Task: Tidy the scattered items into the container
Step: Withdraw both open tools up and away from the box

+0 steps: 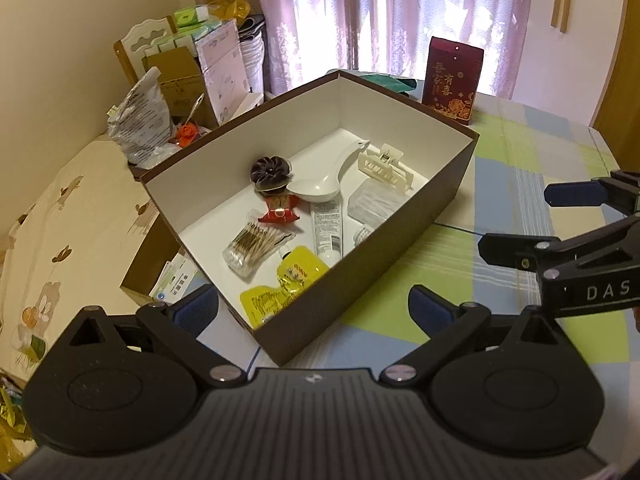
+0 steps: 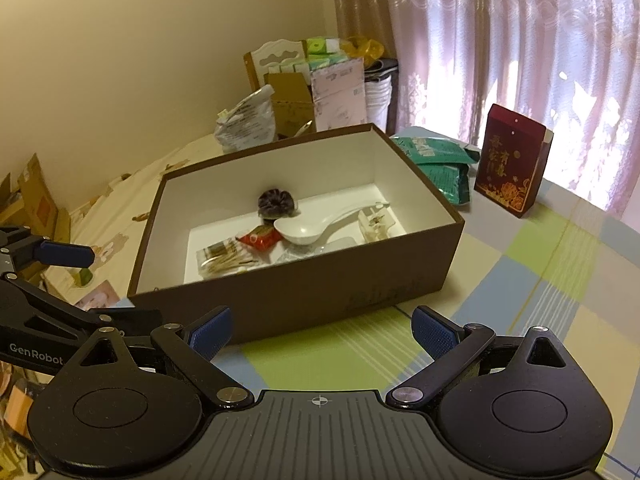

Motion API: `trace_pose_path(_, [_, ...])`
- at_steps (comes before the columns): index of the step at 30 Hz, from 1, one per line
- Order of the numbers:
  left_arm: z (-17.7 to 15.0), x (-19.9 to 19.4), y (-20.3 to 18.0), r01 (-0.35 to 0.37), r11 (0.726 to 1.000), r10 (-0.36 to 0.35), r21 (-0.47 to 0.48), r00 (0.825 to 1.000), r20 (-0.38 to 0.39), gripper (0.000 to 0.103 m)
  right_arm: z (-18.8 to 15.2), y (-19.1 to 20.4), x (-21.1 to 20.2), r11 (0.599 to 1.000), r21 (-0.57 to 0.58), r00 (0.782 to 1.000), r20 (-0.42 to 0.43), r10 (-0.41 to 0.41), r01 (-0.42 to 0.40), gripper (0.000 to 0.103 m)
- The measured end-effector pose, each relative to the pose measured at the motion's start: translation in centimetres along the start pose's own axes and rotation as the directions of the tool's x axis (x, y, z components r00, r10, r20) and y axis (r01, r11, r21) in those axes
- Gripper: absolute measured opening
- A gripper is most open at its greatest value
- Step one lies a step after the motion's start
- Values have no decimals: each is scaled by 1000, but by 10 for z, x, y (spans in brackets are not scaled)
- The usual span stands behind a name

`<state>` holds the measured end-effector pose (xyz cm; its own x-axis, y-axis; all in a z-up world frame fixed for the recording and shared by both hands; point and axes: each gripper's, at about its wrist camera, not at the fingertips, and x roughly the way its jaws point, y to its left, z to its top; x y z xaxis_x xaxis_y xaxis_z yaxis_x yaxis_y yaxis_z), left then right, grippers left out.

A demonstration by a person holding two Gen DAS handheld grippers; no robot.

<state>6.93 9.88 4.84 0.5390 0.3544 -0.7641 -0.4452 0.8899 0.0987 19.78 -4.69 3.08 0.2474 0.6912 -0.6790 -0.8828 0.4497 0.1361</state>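
Observation:
A brown box (image 1: 448, 184) (image 2: 304, 296) with a white inside stands on the checked tablecloth. Inside lie a white spoon (image 1: 324, 184) (image 2: 308, 228), a cream hair claw (image 1: 386, 168) (image 2: 376, 222), a dark scrunchie (image 1: 269, 170) (image 2: 276, 202), a red packet (image 1: 280, 210) (image 2: 260, 236), a pack of cotton swabs (image 1: 254, 246) (image 2: 226, 262), a white tube (image 1: 327, 228), a clear packet (image 1: 374, 202) and yellow sachets (image 1: 284, 284). My left gripper (image 1: 312, 308) hangs open before the box's near corner, holding nothing. My right gripper (image 2: 322, 330) is open and empty before the box's long side; the left wrist view shows it (image 1: 516, 218) at the right.
A dark red gift box (image 1: 452, 80) (image 2: 512, 160) stands behind the brown box, with green packets (image 2: 440, 160) beside it. Cartons, a plastic bag (image 1: 140, 120) and a chair crowd the back left. Curtains hang behind. The checked tablecloth (image 2: 520, 280) stretches to the right.

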Motion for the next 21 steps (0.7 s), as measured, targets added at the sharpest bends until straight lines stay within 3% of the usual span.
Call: trace_pose_path(21, [-25, -22, -34, -72, 996, 72, -58, 997, -9, 100, -24, -13, -28, 998, -35, 999, 1, 49, -49, 101])
